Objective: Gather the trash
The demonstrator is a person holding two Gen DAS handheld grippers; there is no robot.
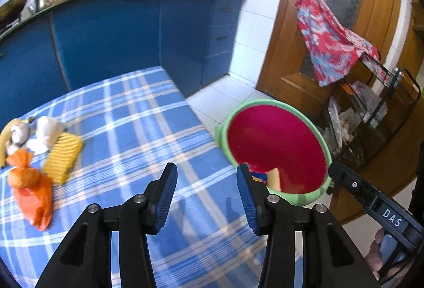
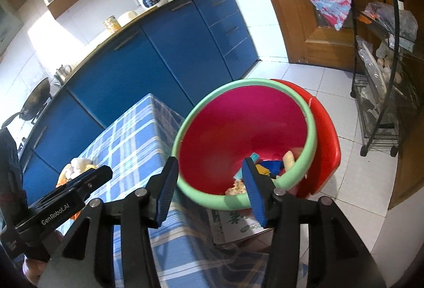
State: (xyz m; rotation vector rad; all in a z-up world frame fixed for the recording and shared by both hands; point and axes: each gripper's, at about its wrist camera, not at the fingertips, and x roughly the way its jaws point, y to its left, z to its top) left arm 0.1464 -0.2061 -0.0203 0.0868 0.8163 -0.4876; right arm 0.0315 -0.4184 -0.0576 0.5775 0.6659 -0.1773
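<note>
Both grippers are sitting nearest my lenses: left gripper (image 1: 206, 195) with jaws spread wide and holding nothing, right gripper (image 2: 209, 192) likewise gaping and carrying nothing.

Largest first. I am looking down on the table (image 1: 137, 113) under its blue plaid cloth. Just off its far corner the bin (image 2: 246, 134), green-rimmed with a red liner, is standing on the floor; in the right wrist view a few scraps are already lying in its bottom, and a red stool (image 2: 326, 139) is showing behind it.

Remaining trash is clustering at the table's left edge, well apart from the bin. The orange bag (image 1: 31, 190) is lying closest to me, knotted at the top; I am judging it light, soft and slippery, so I am planning to pinch the knot or a gathered fold rather than the bulge. Touching its right side, the yellow ribbed wrapper (image 1: 62, 155) is looking flat and limp; an edge grip seems best. Behind, the crumpled white paper (image 1: 46, 134) should crush easily. Farthest left, the banana peel (image 1: 8, 137) is looking floppy and slick; I cannot tell what the pale lumps beside it are.
</note>
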